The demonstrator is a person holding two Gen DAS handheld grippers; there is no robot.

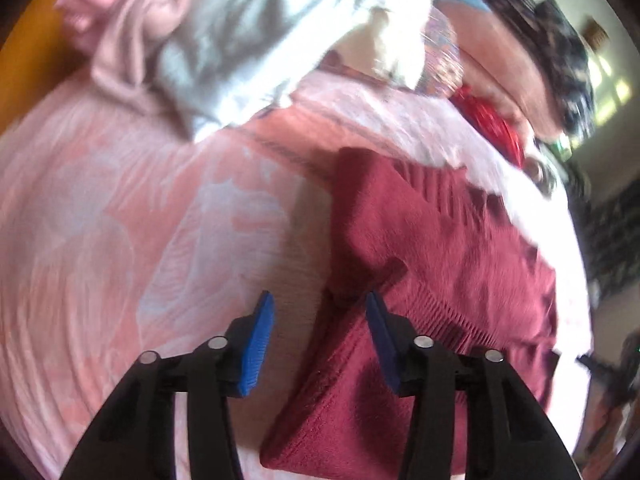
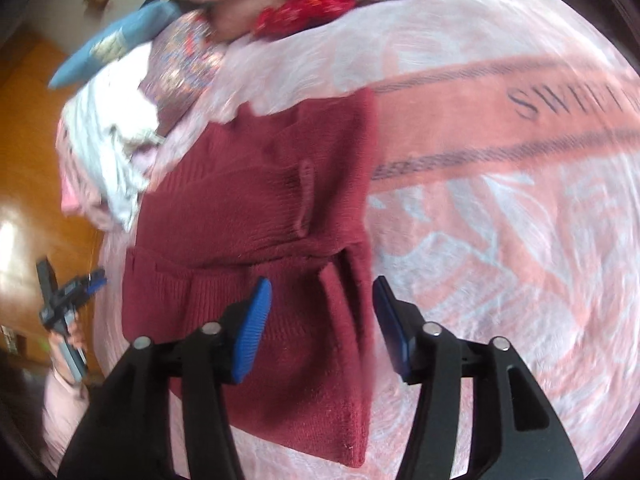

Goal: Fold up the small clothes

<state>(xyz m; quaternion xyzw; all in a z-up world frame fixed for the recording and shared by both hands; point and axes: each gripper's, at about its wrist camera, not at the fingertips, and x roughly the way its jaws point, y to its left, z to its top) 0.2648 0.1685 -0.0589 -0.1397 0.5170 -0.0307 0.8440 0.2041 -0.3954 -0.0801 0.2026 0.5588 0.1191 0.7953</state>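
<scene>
Left gripper [image 1: 320, 344] and right gripper [image 2: 322, 330]: I hold both spread, pinching nothing, above the dark red knitted garment [image 2: 260, 240], which lies folded flat on the pink patterned bedspread [image 2: 500, 240], clear of the unfolded clothes pile [image 1: 224, 40], apparently to keep finished work separate.

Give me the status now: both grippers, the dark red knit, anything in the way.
Left gripper open, nothing held. Right gripper open, nothing held. Dark red knit folded on pink blanket. Clothes pile beside it, not blocking.
</scene>
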